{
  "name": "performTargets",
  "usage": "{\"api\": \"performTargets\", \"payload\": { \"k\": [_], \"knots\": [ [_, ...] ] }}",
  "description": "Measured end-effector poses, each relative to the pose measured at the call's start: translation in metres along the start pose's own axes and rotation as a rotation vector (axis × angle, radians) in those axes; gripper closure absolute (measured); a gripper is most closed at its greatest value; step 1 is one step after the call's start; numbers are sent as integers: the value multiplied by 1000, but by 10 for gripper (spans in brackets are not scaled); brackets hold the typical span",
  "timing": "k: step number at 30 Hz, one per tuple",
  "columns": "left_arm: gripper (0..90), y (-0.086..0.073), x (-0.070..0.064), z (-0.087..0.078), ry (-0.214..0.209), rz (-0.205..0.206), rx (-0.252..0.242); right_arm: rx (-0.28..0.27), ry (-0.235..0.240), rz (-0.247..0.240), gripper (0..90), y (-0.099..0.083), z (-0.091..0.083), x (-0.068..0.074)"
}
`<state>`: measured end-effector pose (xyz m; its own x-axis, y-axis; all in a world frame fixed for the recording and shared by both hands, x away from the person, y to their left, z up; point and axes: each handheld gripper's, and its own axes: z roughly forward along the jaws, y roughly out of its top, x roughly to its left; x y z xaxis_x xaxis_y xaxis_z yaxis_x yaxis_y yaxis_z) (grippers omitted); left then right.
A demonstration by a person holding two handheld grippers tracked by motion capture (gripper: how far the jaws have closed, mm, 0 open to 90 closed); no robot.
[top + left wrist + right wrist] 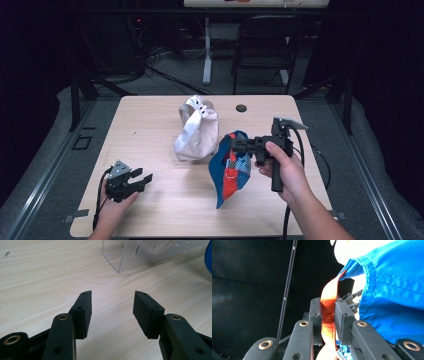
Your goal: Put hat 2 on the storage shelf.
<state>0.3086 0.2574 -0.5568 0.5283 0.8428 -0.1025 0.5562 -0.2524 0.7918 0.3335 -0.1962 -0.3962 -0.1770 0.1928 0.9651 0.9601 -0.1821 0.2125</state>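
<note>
High view shows the right tool (233,145) clenched on the blue cap's (226,172) orange strap (328,305) — soft, light, floppy cloth, best gripped there — left tool (145,180) released.

Table (150,125): pale wood-grain laminate, smooth, slight sheen. Blue cap (231,167): woven cloth, matt, stitched seams; orange strap (328,312) of ribbed webbing. Beige cap (199,131): matt cloth. Clear stand (130,255): glossy plastic. Left gripper (112,307): matt black plastic, brass-coloured inserts.

left claw (145,179) low, jaws spread | right claw (234,145) raised, jaws clamped; right hand (282,170) gripping handle
</note>
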Motion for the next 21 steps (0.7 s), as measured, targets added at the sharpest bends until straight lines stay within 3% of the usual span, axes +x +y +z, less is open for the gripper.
{"api": "performTargets", "payload": {
  "k": [8, 15, 21],
  "knots": [
    [497, 0, -3, 2, -3, 3, 1, -81, -13, -3, 778, 13, -28, 18],
    [496, 0, -3, 2, -3, 10, 8, -127, -18, -13, 777, 24, -39, 29],
    [475, -1, -4, 3, 3, 8, 6, -184, -56, -36, 777, 41, -48, 43]
  ]
}}
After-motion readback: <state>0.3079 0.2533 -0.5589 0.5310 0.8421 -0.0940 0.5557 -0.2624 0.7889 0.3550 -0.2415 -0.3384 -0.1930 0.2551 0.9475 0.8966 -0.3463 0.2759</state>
